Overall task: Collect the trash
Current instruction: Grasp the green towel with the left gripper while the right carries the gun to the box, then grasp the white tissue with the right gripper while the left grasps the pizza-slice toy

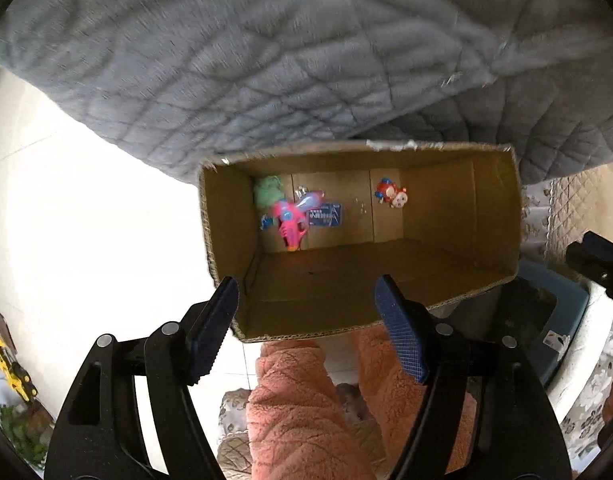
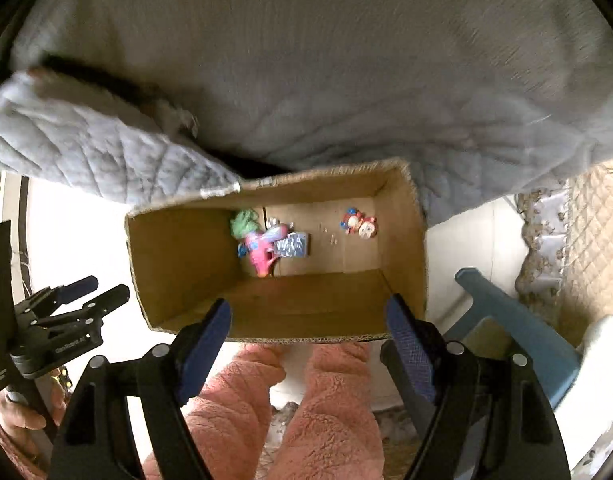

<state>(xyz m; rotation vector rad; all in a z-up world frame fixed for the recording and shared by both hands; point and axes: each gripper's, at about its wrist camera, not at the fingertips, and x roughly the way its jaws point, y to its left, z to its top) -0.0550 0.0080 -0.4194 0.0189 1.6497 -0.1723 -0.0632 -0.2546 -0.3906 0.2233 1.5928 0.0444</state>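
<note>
An open cardboard box [image 1: 494, 216] [image 2: 406, 240] stands on the floor below both grippers. In it lie a pink toy gun [image 1: 292, 222] [image 2: 262, 248], a green crumpled piece [image 1: 268, 194] [image 2: 242, 222], a blue packet [image 1: 326, 214] [image 2: 294, 246] and a red monkey toy [image 1: 390, 194] [image 2: 360, 224]. My left gripper [image 1: 306, 320] is open and empty above the box's near rim. My right gripper [image 2: 310, 332] is open and empty above the same rim. The left gripper also shows at the left of the right wrist view [image 2: 94, 288].
A grey quilted blanket [image 1: 266, 60] [image 2: 326, 60] hangs over the bed edge just behind the box. The person's legs in pink fleece [image 1: 306, 408] [image 2: 290, 412] are below. A blue stool [image 2: 514, 328] stands right of the box. A yellow toy [image 1: 10, 368] lies far left.
</note>
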